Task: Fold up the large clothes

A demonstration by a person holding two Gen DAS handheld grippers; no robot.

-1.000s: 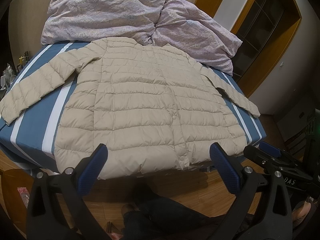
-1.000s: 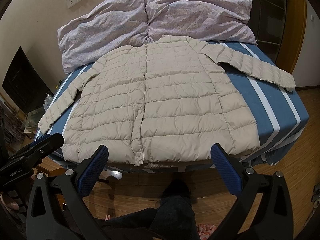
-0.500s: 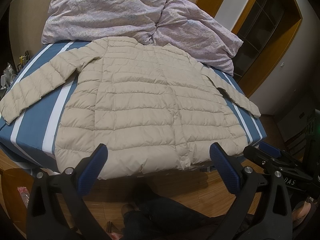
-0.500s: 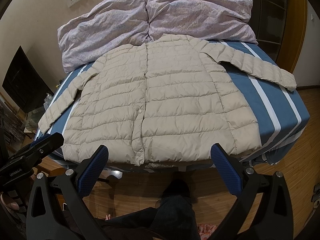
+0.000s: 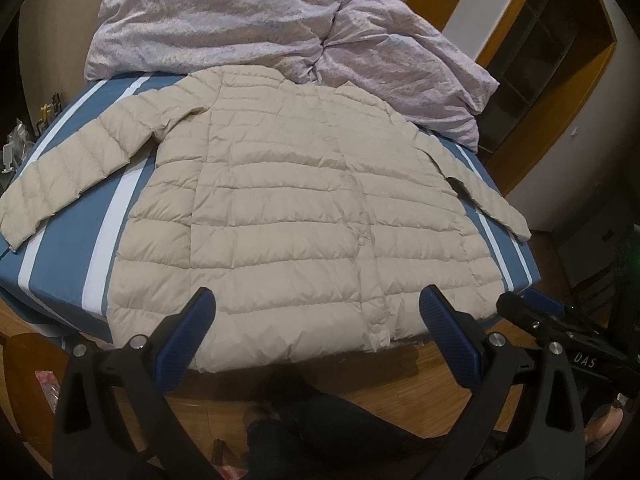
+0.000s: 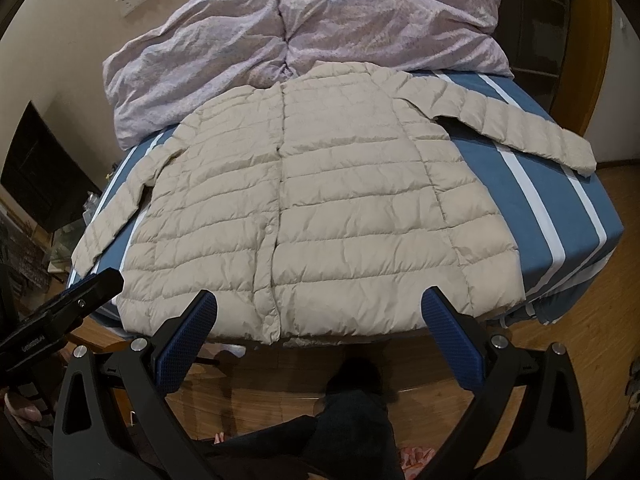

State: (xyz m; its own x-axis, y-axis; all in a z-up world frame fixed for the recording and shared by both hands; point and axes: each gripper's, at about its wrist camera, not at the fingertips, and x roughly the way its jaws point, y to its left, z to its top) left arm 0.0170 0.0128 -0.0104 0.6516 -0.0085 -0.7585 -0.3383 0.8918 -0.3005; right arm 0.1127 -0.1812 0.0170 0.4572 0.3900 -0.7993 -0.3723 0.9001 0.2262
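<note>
A beige quilted puffer jacket (image 5: 296, 216) (image 6: 320, 216) lies flat and front-up on the bed, snaps shut, both sleeves spread outward. Its hem runs along the near edge of the mattress. My left gripper (image 5: 316, 328) hovers open above the hem, with nothing between its blue pads. Over the hem on the other side my right gripper (image 6: 320, 328) is held open the same way, holding nothing. Each gripper shows at the edge of the other's view.
A blue bed sheet with white stripes (image 5: 76, 248) (image 6: 532, 208) covers the mattress. A crumpled lilac duvet (image 5: 248, 24) (image 6: 320, 20) is heaped at the head. A person's dark-trousered legs (image 6: 352, 412) stand on the wooden floor (image 6: 568, 360) below. A wooden door frame (image 5: 560, 92) is at right.
Both views have shifted very slightly; the jacket sits marginally closer. Both grippers have stayed open and the jacket has not moved.
</note>
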